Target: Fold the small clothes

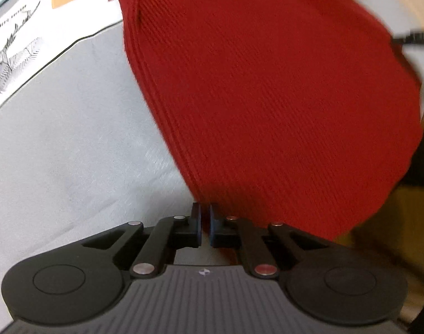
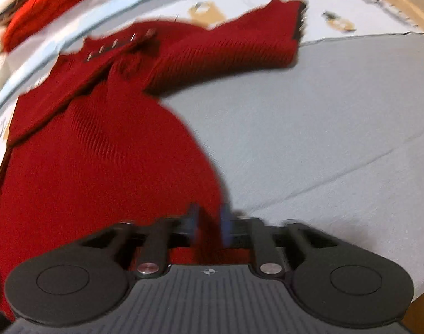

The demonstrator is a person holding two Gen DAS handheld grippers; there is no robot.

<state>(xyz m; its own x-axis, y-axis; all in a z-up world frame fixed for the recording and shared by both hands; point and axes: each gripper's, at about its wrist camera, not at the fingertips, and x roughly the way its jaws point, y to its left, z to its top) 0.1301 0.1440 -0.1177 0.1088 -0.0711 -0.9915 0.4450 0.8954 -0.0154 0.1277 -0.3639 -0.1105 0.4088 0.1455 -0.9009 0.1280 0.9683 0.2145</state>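
Over grey bedding (image 2: 323,125), both grippers' fingers (image 1: 196,224) (image 2: 226,228) pinch the red sweater's (image 2: 100,153) hem

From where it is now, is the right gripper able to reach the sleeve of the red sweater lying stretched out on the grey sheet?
Probably yes: the right gripper seems closed on the red sweater hem, and only bare grey sheet separates it from the sleeve.

The left gripper (image 1: 205,224) has its jaws nearly closed, while the right gripper (image 2: 209,229) (blurred) grips red cloth.

red ribbed knit sweater (image 2: 100,144) spread flat, sleeve (image 2: 234,44) outstretched.
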